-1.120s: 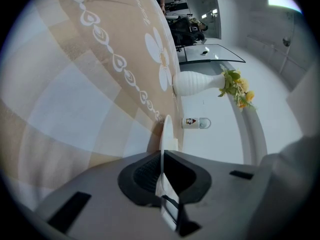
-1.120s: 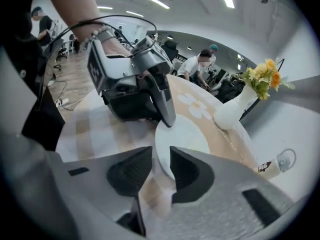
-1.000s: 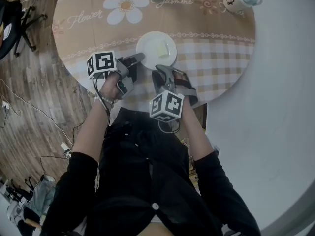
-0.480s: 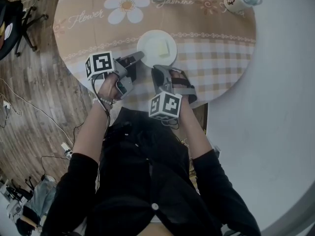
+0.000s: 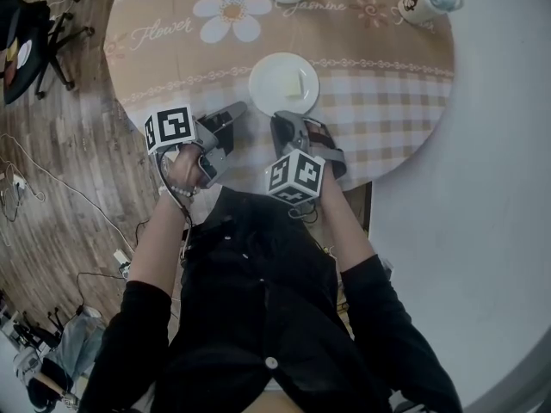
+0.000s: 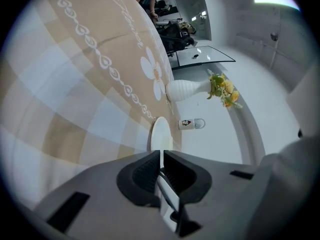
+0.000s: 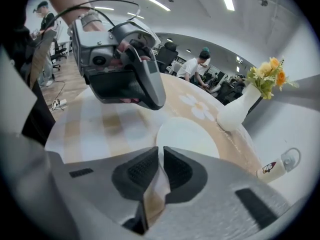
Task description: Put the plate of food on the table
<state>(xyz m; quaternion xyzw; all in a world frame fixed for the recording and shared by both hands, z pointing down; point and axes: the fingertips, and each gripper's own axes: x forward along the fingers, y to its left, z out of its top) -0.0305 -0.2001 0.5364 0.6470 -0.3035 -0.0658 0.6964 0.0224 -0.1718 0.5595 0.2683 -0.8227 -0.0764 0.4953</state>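
Fingers [image 7: 142,170] on the right gripper [image 7: 160,150] stand nearly together and are closing, with only a thin slit between the pads and nothing in it. Those of the left gripper [image 6: 161,153] are drawn together just as tightly, also on nothing. The plate [image 5: 267,80] lies flat on the checked cloth of the round surface [image 5: 379,119], toward its near side, with a pale piece of food [image 5: 295,83] on it, and neither gripper has hold of it. From the head view, both grippers hover at the near edge of the surface and point away from the person. The plate lies straight ahead of the right fingers and just beyond their tips; for the left it sits ahead and slightly to the right, close to its near-left rim. Being round, the plate offers no long axis to line up with. The right gripper looks marginally nearer. By my reading the placing is done, so any coming move is a straight pull back toward the body, away from the rim.
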